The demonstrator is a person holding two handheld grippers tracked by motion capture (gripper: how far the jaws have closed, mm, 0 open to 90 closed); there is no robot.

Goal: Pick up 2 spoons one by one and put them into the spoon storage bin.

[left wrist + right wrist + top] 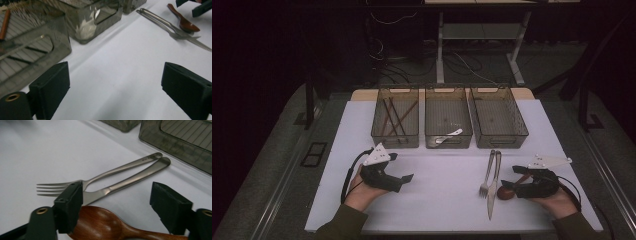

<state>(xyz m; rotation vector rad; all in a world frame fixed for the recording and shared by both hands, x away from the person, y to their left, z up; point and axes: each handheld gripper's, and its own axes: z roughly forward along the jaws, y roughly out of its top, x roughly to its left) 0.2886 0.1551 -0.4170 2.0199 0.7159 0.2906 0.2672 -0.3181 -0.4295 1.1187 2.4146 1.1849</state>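
My left gripper (404,179) rests low over the white mat (442,200), left of centre. In the left gripper view its jaws (115,85) stand wide apart with bare mat between them, so it is open. My right gripper (514,182) sits at the right, beside a metal fork (486,175) and knife (493,192) lying side by side. A brown wooden spoon (100,223) lies on the mat between the right gripper's (120,207) jaws. The left jaw overlaps the bowl, and a gap shows beside the right jaw. The fork (100,176) and knife (130,180) lie just beyond.
Three smoky plastic bins stand in a row at the back of the mat. The left bin (409,137) holds brown chopsticks (393,117), the middle bin (448,90) a white spoon (449,136), and the right bin (498,90) looks bare. Dark floor and cables lie beyond the table.
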